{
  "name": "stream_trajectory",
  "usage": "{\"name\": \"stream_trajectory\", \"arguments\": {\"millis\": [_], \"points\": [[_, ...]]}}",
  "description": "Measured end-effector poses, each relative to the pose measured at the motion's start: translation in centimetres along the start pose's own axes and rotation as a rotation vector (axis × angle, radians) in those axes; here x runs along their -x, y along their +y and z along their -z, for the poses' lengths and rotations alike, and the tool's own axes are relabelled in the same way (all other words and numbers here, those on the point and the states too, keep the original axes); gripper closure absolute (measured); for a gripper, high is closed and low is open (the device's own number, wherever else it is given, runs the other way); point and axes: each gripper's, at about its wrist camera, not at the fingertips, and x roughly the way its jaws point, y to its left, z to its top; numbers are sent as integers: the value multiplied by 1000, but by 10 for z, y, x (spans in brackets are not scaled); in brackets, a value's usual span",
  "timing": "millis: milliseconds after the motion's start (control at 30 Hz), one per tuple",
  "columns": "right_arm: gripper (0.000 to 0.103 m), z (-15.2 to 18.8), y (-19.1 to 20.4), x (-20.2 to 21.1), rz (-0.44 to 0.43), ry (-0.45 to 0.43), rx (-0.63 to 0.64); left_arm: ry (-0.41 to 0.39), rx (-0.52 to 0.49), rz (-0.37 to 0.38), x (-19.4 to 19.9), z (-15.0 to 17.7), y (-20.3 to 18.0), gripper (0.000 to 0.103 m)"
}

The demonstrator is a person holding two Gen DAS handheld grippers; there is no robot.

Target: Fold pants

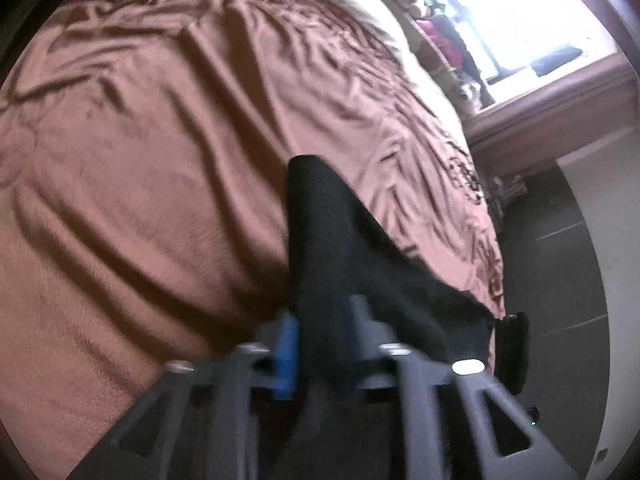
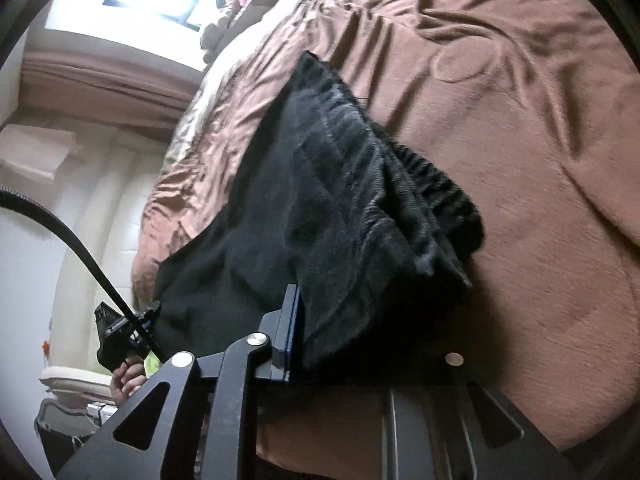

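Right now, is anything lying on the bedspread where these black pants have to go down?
Nothing visible does. The brown bedspread beside and beyond the black pants is bare apart from wrinkles. The pants hang from the right gripper and run between the left gripper's parted jaws.

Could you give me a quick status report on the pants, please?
Left gripper open, cloth between its fingers. Right gripper clamped on black pants. Pants bunched on brown bedspread. Nothing in the way.

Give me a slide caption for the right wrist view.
Right gripper pinching black pants laid on a brown bedspread.
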Motion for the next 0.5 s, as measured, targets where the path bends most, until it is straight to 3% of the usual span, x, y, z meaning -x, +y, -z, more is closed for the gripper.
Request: {"name": "stream_trajectory", "arguments": {"millis": [67, 267, 300, 367, 500], "points": [[84, -4, -7, 3, 6, 8, 5, -6, 15, -5, 0, 5, 9, 34], [76, -3, -18, 18, -16, 12, 26, 26, 38, -35, 5, 28, 31, 33], [71, -1, -18, 18, -16, 14, 31, 29, 41, -40, 7, 32, 35, 33], [44, 1, -20, 24, 6, -1, 38, 37, 48, -45, 10, 42, 40, 33], [43, 11, -28, 43, -19, -58, 27, 58, 52, -41, 18, 60, 49, 33]]}}
